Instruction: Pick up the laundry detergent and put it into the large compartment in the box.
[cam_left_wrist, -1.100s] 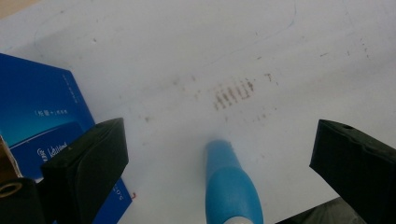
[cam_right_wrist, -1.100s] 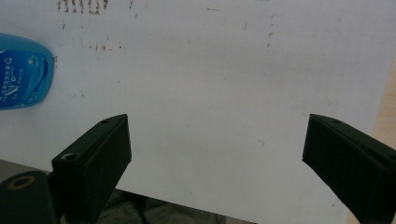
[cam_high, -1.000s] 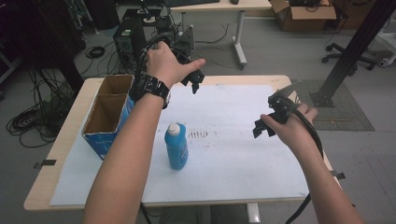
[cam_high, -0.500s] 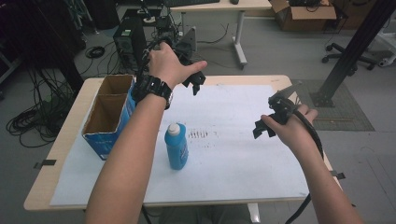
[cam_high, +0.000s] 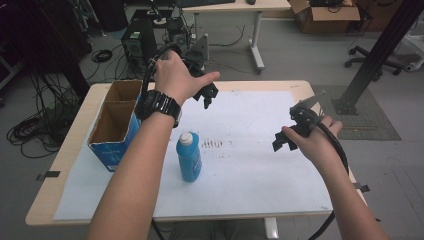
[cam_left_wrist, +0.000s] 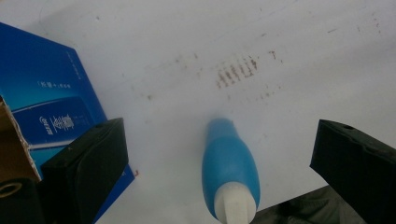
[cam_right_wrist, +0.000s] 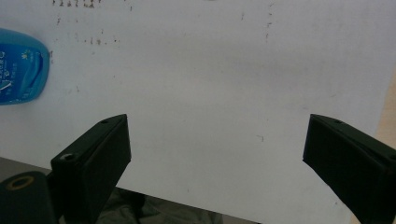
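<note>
White paper covers the worktop, where the upright blue bottle (cam_high: 189, 156) near its front-left looks light, stiff and slick, best gripped mid-body by the wide-open, empty left gripper (cam_high: 206, 95).

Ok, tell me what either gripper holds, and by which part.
Nothing is held: left gripper and right gripper are open above the upright blue plastic bottle.

1 blue bottle (cam_high: 189, 156); 1 open cardboard box (cam_high: 114, 125); 2 grippers: left (cam_high: 206, 94), right (cam_high: 283, 140); 1 white sheet (cam_high: 260, 170).
</note>
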